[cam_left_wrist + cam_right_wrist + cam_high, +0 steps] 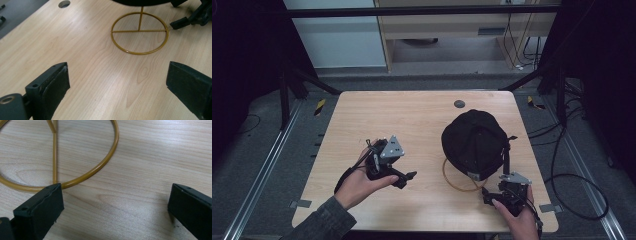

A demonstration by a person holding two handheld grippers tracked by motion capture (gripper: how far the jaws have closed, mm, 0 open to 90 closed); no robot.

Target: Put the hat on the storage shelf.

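A black cap point(474, 141) sits on a gold wire stand whose round base ring point(460, 181) rests on the wooden table point(412, 120). In the left gripper view the ring point(140, 33) lies ahead, with the cap's dark edge point(140, 2) at the top. My left gripper point(406, 179) is held left of the stand, open and empty point(117, 82). My right gripper point(486, 194) is low at the ring's near right side, open point(115, 205); its left jaw stands just over the ring's rim point(82, 176). The right gripper's jaw tip point(180, 23) appears in the left gripper view.
A round cable hole point(459, 104) is in the table's far edge point(64, 3). Black cables point(572, 190) trail off the table's right side. A metal frame and floor rails surround the table. Bare wood lies between the two grippers.
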